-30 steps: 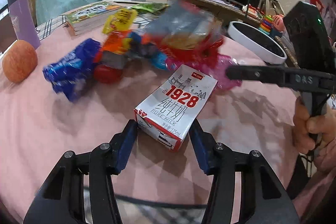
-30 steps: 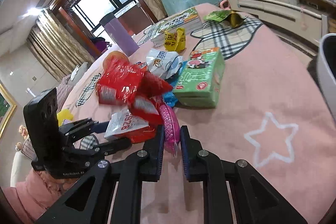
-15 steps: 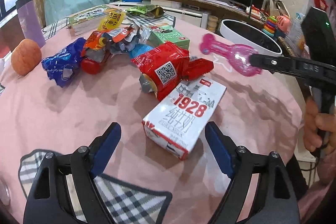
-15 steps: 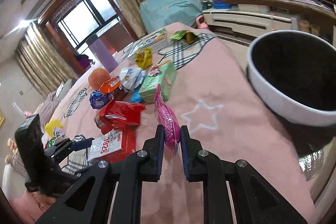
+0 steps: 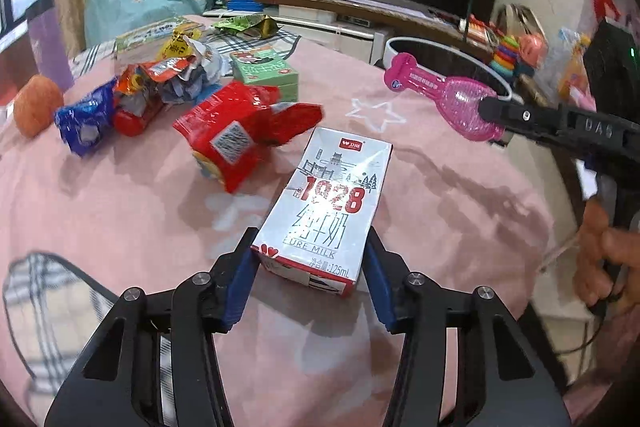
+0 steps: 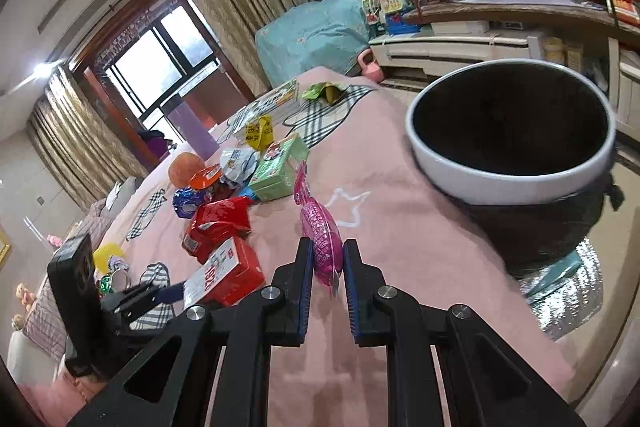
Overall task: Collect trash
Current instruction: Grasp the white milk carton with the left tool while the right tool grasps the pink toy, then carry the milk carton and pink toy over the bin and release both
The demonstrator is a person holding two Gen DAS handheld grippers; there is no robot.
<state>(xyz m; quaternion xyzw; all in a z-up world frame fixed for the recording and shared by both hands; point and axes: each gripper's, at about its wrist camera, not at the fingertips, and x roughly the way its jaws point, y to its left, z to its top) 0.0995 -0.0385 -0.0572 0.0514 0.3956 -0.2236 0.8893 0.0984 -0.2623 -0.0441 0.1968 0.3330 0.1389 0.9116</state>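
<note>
The right gripper (image 6: 327, 269), clamped on the pink wrapper (image 6: 318, 227), nears the bin (image 6: 516, 183), while the left gripper (image 5: 306, 269) has just been closing on the milk carton (image 5: 328, 211) lying on the table, which might squirt out sideways.

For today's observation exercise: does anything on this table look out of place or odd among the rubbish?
Yes. An orange fruit and a stack of books sit beside crumpled wrappers on the pink tablecloth; neither looks like trash.

Pink tablecloth (image 5: 120, 211) carries a milk carton (image 5: 324, 211); red wrappers (image 5: 236, 131); green box (image 5: 268, 75); orange fruit (image 5: 36, 103).
</note>
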